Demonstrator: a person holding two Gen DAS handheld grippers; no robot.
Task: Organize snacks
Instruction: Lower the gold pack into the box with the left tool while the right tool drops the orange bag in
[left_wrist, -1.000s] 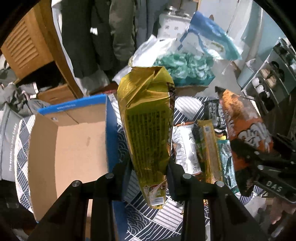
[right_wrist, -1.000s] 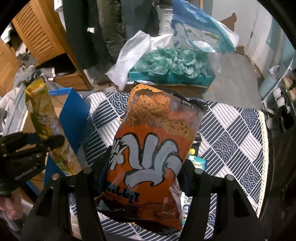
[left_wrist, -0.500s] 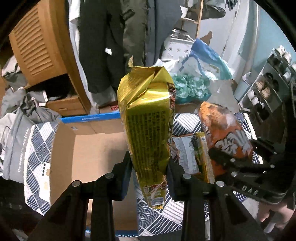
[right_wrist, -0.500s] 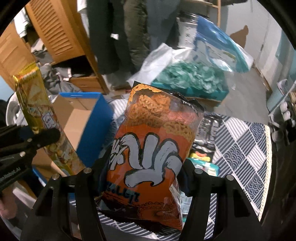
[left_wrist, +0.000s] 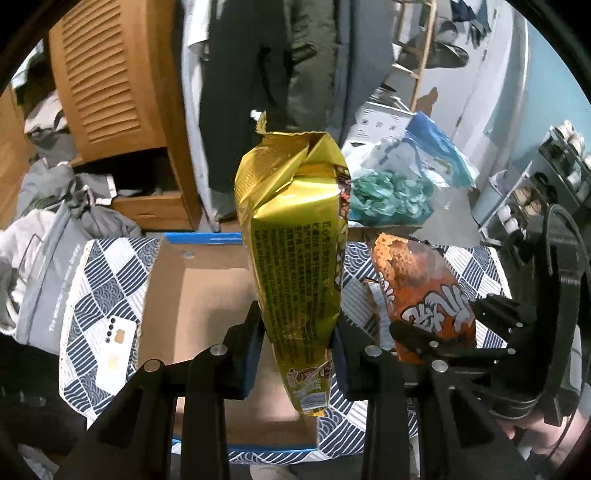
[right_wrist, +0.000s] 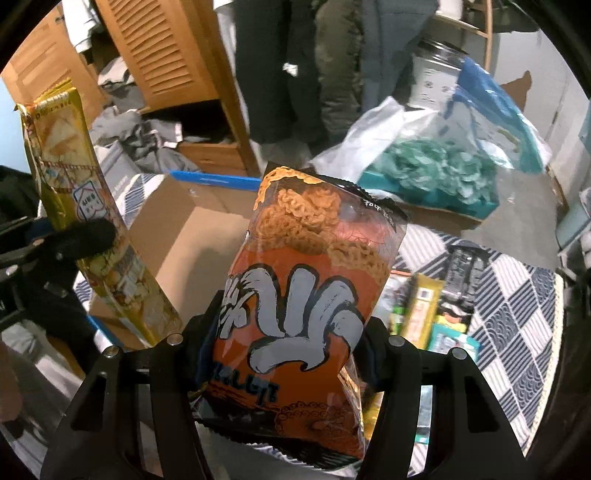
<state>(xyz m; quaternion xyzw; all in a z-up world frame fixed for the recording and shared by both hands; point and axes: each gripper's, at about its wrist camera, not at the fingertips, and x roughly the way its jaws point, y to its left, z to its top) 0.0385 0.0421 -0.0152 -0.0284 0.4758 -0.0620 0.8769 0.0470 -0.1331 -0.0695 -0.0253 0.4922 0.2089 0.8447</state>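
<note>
Above the open cardboard box (left_wrist: 207, 295), each claw grips a snack bag.

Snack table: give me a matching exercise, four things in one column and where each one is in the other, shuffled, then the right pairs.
1. gold snack bag
2. orange noodle snack bag
3. cardboard box
4. loose snack packets

A. open, on the patterned cloth
B. gripped in the right gripper
C. lying in a pile on the cloth
D. gripped in the left gripper

Pairs: 1-D, 2-B, 3-A, 4-C
</note>
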